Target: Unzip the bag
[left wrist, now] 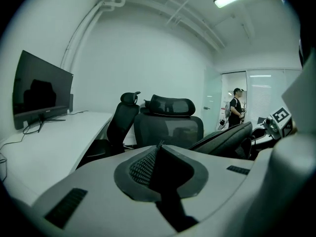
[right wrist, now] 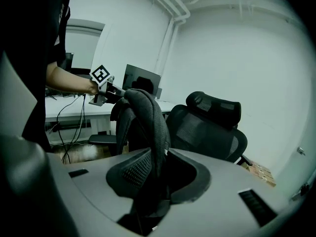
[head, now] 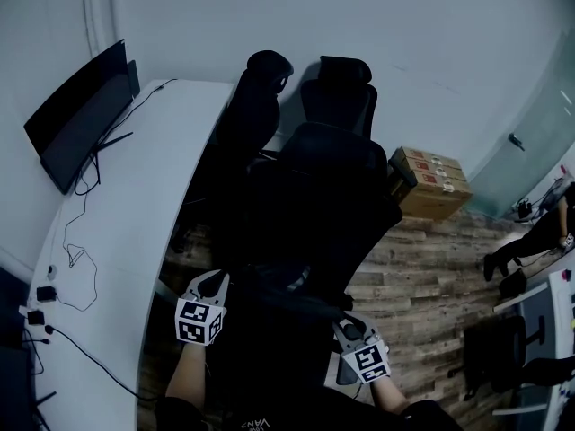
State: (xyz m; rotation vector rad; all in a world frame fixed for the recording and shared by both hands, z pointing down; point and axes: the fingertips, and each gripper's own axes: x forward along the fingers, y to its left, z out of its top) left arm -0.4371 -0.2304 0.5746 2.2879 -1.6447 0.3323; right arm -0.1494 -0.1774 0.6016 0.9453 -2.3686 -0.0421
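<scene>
A black bag [head: 269, 353] hangs between my two grippers in front of the office chairs, hard to make out in the dark head view. My left gripper [head: 214, 284] is shut on a thin black part of the bag [left wrist: 159, 149]; whether that part is the zipper pull I cannot tell. My right gripper [head: 348, 326] is shut on the bag's padded strap [right wrist: 150, 117], which arcs up from the jaws [right wrist: 158, 167] toward the left gripper [right wrist: 103, 90]. Seen from the left gripper, the bag [left wrist: 227, 139] runs rightwards to the right gripper [left wrist: 272, 125].
A white desk [head: 117, 241] with a monitor [head: 81, 119] and cables runs along the left. Black office chairs [head: 332, 178] stand right behind the bag. Cardboard boxes [head: 431, 182] sit on the wooden floor at the right, and a person [left wrist: 237, 107] stands by the glass door.
</scene>
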